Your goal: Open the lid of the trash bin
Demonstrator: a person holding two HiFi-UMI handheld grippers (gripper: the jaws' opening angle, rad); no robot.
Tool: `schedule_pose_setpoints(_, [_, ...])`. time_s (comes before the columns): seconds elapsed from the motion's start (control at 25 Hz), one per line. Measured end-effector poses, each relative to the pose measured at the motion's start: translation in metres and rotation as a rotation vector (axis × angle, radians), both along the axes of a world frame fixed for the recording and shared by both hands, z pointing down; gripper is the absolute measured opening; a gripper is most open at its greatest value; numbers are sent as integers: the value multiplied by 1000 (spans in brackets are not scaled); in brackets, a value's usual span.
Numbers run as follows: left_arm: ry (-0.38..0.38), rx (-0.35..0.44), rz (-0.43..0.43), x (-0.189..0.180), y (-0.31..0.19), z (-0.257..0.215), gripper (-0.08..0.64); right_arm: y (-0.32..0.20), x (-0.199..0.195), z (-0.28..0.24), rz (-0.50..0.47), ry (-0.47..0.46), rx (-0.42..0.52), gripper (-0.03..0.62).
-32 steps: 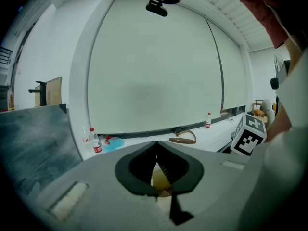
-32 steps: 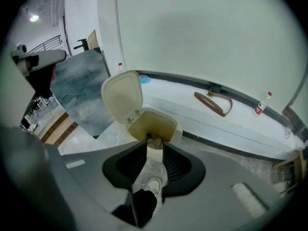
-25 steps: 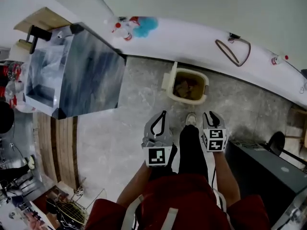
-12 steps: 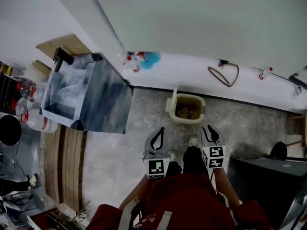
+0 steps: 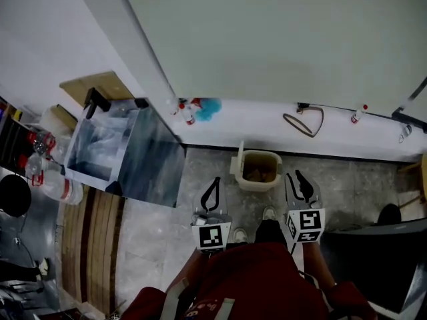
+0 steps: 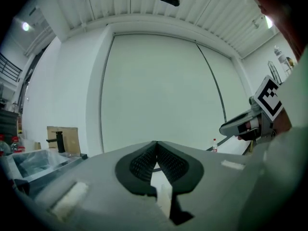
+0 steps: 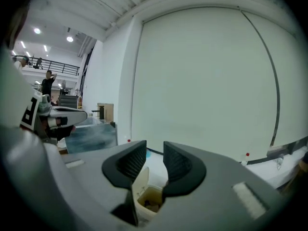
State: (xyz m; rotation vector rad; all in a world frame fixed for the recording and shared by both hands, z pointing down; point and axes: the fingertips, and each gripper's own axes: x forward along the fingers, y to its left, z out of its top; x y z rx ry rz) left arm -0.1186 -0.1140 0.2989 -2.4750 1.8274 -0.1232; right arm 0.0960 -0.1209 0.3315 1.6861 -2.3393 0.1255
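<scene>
On the floor (image 5: 160, 232), at twelve o'clock from both grippers: trash bin (image 5: 259, 169), lid (image 5: 237, 156) already upright at its nine o'clock rim, contents exposed. Left gripper (image 5: 215, 184) pinched closed, empty; right gripper (image 5: 298, 179) jaws apart, empty; both clear of the bin. Opening step judged complete; next move calls only for keeping clear of the lid.

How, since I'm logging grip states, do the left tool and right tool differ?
On the left tool the jaws meet at the tips; on the right tool they stand apart, the open trash bin showing through the gap. In the head view the left tool's marker cube shows one face, the right tool's two. Both tools are empty.
</scene>
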Motion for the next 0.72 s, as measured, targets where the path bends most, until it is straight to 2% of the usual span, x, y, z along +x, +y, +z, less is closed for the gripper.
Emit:
schedule_pose_setpoints(0.24, [10, 74, -7, -5, 0, -42, 3, 4, 6, -61, 15, -7, 140, 109])
schedule_pose_setpoints(0.4, [-1, 155, -1, -2, 2, -78, 5, 6, 9, -105, 14, -6, 255, 109])
schedule_pose_setpoints(0.72, [46, 258, 13, -4, 8, -135, 4, 19, 7, -170, 15, 27, 433, 114])
